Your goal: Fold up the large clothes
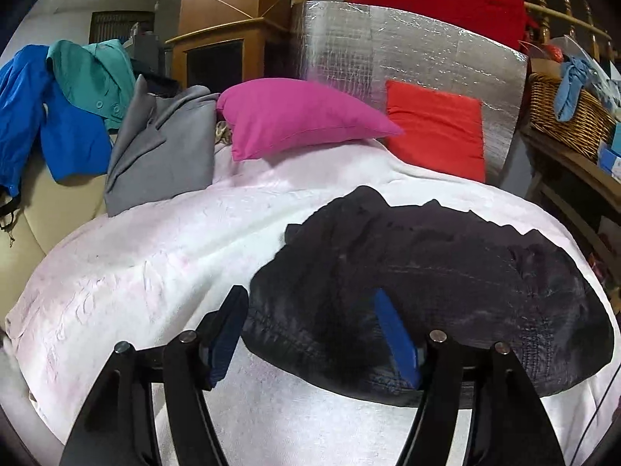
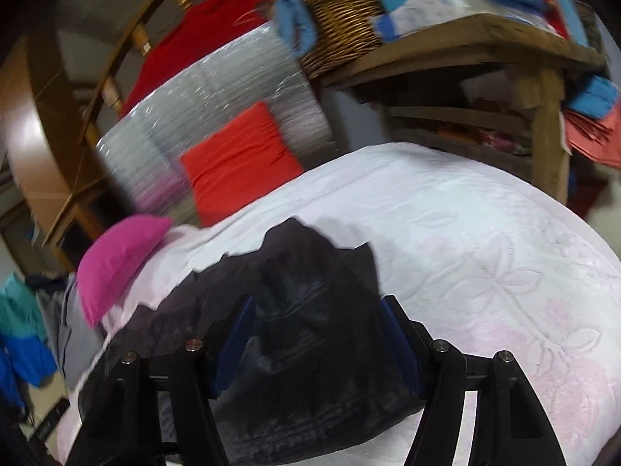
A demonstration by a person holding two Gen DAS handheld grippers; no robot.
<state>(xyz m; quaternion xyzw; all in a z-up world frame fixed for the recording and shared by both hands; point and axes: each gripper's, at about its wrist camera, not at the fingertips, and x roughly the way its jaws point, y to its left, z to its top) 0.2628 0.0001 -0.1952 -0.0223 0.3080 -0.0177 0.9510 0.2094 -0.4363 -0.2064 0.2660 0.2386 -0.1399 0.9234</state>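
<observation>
A dark, nearly black garment lies folded and rumpled on the white bedspread. My left gripper hovers over the garment's left edge with its blue pads apart and nothing pinched between them. In the right wrist view the same dark garment spreads under my right gripper, whose blue pads also stand apart above the cloth, clear of it. That view is blurred.
A magenta pillow and a red cushion lean on a silver foil panel at the bed's head. Grey, teal and blue clothes pile at the left. A wicker basket sits on a wooden shelf at the right.
</observation>
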